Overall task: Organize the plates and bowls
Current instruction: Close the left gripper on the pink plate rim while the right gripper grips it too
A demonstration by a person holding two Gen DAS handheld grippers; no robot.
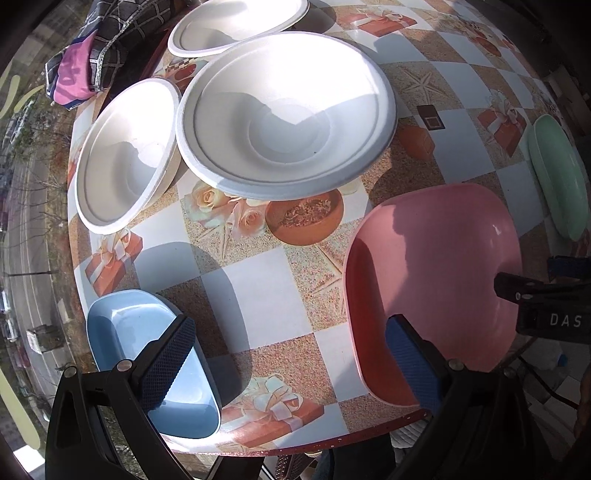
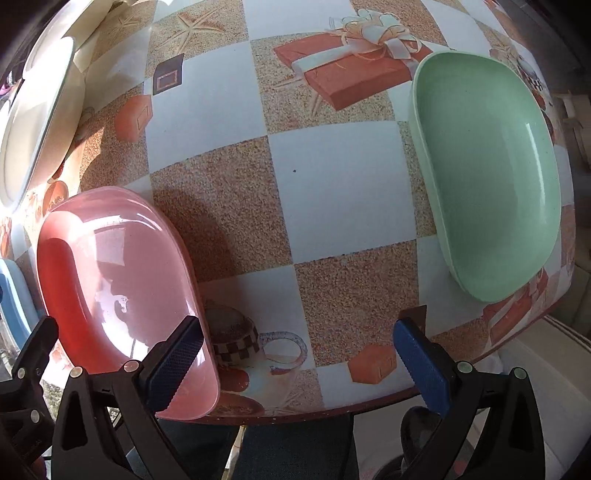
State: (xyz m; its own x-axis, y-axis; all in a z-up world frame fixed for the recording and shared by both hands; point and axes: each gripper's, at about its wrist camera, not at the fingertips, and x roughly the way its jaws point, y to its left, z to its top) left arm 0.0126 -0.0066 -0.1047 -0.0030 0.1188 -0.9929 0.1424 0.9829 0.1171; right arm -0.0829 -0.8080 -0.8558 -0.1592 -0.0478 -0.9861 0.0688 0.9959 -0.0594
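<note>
1. The counter (image 1: pixel 258 295) is covered in a checked oilcloth printed with gift boxes, roses and starfish.
2. Three white, round, moulded-fibre bowls stand toward its far left part: the largest-looking one (image 1: pixel 286 114) in the middle, a second (image 1: pixel 125 155) touching its left rim, and a third (image 1: pixel 236 26) behind them at the far edge.
3. A glossy pink, rounded-rectangular plastic dish (image 1: pixel 436 280) sits at the near edge, towards the right in the left wrist view; the right wrist view shows it (image 2: pixel 122 295) at the near-left.
4. A light blue plastic dish of the same shape (image 1: pixel 147 354) lies at the near-left corner, partly over the counter's edge.
5. A mint green plastic dish of that shape (image 2: pixel 484 173) rests by the right edge, well apart from the pink one.
6. The left tongs (image 1: pixel 291 365) are spread wide and hold nothing; one pad hangs over the blue dish, the other over the pink dish's near-left rim.
7. The right tongs (image 2: pixel 299 365) are likewise spread and empty, the left pad over the pink dish's near-right rim, the right pad over bare oilcloth at the near edge.
8. A bundle of dark checked cloth with a pink patch (image 1: pixel 92 48) lies beyond the far-left edge.
</note>
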